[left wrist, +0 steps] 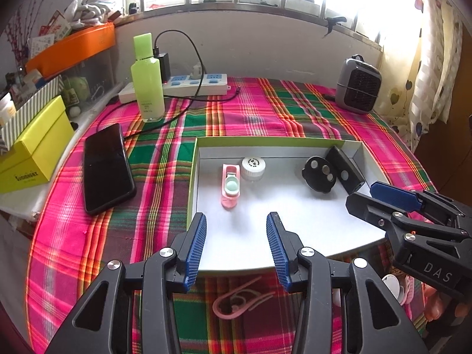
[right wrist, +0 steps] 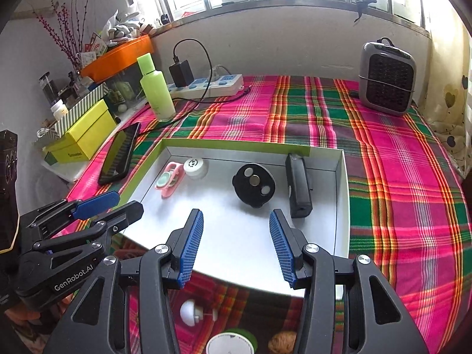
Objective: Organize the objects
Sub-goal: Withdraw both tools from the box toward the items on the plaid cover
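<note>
A shallow white tray with green walls (left wrist: 193, 174) (right wrist: 343, 183) lies on the plaid cloth. In it lie a pink clip with a mint button (left wrist: 230, 187) (right wrist: 169, 181), a white round cap (left wrist: 253, 167) (right wrist: 195, 167), a black disc with three metal dots (left wrist: 320, 175) (right wrist: 253, 184) and a black rectangular block (left wrist: 345, 169) (right wrist: 299, 188). My left gripper (left wrist: 236, 221) is open and empty over the tray's near edge. My right gripper (right wrist: 236, 216) is open and empty over the tray; it also shows in the left wrist view (left wrist: 361, 194).
On the cloth near me lie a pink loop (left wrist: 239, 298), a white ball piece (right wrist: 191, 312), a white-and-green round lid (right wrist: 231, 342) and a walnut (right wrist: 283, 342). A phone (left wrist: 106, 166), green bottle (left wrist: 147, 79), power strip (left wrist: 188, 84), yellow box (left wrist: 32, 153) and small heater (left wrist: 358, 84) stand around.
</note>
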